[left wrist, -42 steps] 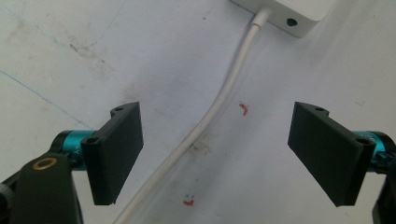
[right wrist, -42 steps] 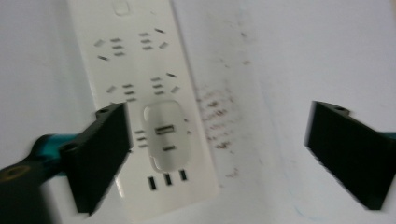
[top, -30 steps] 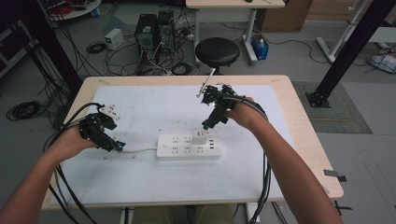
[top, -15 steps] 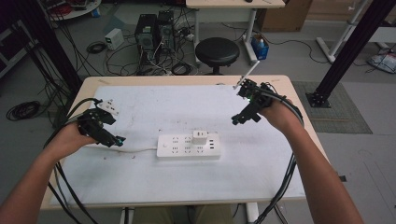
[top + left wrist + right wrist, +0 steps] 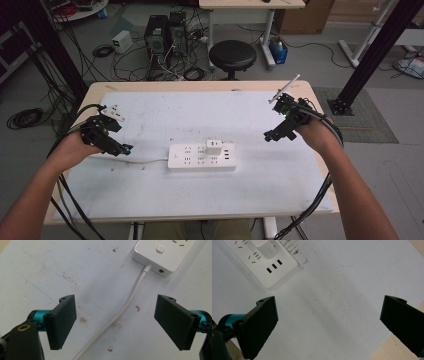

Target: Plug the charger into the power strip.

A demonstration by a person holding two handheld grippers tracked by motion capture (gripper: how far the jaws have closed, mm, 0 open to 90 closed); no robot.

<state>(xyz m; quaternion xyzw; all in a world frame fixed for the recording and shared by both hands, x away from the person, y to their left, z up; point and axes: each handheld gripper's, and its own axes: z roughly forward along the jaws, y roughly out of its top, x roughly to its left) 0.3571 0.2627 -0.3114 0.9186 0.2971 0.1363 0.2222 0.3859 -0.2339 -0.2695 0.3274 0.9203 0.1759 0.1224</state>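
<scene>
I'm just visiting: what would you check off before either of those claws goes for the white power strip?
1. Left gripper jaws open, nothing between the pads: ok.
2. Right gripper jaws open and empty: ok.
3. Power strip lying flat on the table: ok.
4. White adapter seated upright in the strip: ok.
5. Cord lies under the left gripper's jaws, could snag: not ok.
6. Whether the strip is live: cannot tell.

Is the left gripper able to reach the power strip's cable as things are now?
Probably yes: the left gripper is open, the cable lies on the bare table between its jaws, and nothing blocks the way down.
</scene>
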